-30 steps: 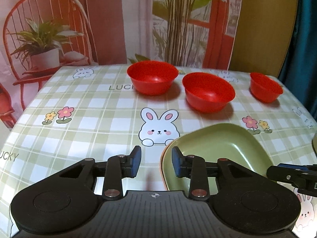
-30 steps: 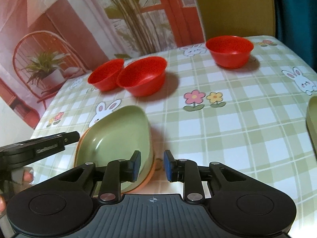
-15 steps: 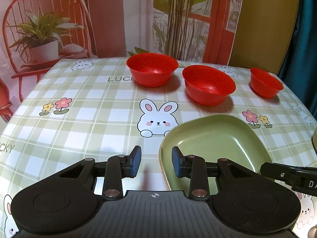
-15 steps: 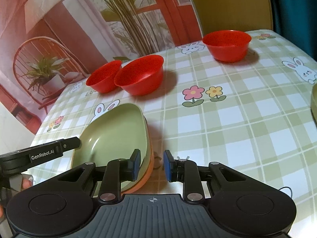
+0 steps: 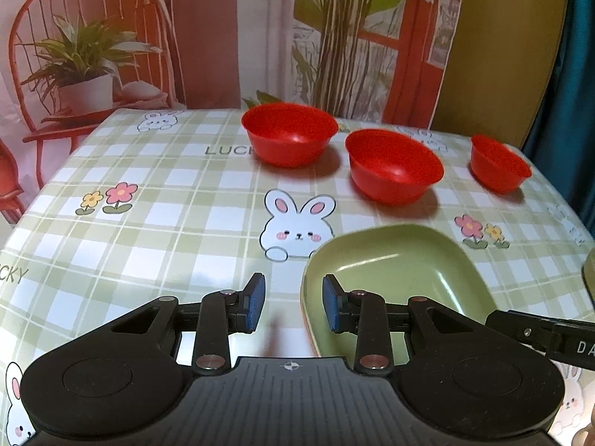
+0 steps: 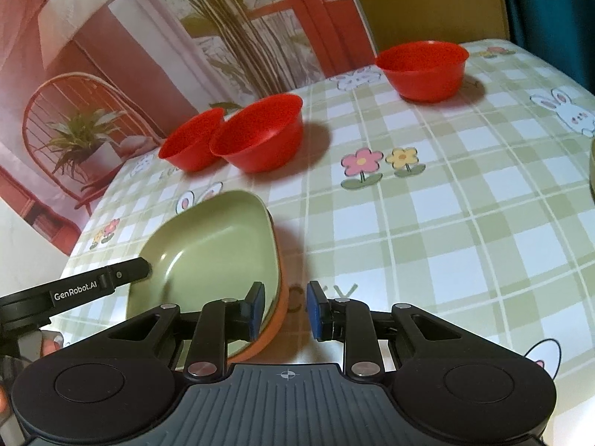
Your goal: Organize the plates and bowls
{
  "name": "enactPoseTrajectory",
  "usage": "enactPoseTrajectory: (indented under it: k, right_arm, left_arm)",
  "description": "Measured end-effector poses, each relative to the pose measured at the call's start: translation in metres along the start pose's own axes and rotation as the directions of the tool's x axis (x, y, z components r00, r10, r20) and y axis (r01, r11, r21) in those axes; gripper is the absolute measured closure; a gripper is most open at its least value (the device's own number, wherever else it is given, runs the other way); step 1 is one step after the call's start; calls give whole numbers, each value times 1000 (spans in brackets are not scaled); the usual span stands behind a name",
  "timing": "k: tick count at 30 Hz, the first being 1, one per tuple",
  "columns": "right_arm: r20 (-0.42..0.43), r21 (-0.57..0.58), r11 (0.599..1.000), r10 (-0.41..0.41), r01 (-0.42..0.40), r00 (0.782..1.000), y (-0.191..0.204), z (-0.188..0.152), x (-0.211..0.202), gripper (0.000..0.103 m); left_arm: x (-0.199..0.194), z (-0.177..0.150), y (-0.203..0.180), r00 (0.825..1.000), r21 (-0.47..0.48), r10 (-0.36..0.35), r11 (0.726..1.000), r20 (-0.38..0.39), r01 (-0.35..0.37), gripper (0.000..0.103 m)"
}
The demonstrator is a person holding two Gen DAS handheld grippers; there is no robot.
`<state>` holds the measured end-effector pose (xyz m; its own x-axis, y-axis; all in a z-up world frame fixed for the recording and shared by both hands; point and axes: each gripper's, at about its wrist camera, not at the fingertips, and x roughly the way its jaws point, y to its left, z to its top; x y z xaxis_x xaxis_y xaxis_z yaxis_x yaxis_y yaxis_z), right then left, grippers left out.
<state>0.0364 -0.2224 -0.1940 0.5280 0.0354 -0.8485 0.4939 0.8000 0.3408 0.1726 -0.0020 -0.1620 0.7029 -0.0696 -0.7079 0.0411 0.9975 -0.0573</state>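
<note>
Left wrist view first: the left tool (image 5: 293,306) sits at the bottom centre of the frame with its blue pads spread and nothing between them. Its right pad hangs over the near-left rim of the shallow square green plastic plate (image 5: 401,275), but I can't tell if it actually touches it. The gap between the pads shows only the checked green-and-white worktop (image 5: 148,238) with its bunny and flower prints.

Across the upper middle of that frame there are three glossy red plastic bowls, all upright and apart from each other: the left red bowl (image 5: 290,137), the middle red bowl (image 5: 394,165) and the smaller right red bowl (image 5: 498,167) near the right edge. A black bar of the other tool pokes in at the lower right, over the plate's near-right corner.

Right wrist view: the right tool (image 6: 285,310) is at bottom centre, pads parted with only tablecloth in the gap. Its left pad is over the plate's right edge. From here the green plate (image 6: 219,245) is lower left and sits stacked on an orange plate (image 6: 277,316), whose rim peeks out along the right side. Two red bowls overlap in the upper left of this frame, the third stands alone at upper right.
</note>
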Motion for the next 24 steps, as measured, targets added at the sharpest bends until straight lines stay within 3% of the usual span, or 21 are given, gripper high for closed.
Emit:
enactPoseTrajectory:
  k: [9,13,17,24]
  right_arm:
    - [144,-48,998,-20,27,989,-7,28,-38,79]
    - [202,-59,995,-68,81,977,-26,47,-57,79]
    - [252,-58,989,-114,132,961,-47,64,-74,79]
    - [314,-59,977,-177,206,933,-96,77,-106,79]
  left_arm:
    - [-20,19,-26,996,26,-23,999,85,21,68]
    - [-23,27,-46,992,11,-78,997,102,77,68]
    - [-26,33,-79,986,58,-116,992,121,109,68]
    - [-19,40,-137,970,69,-223,974,95,217,67]
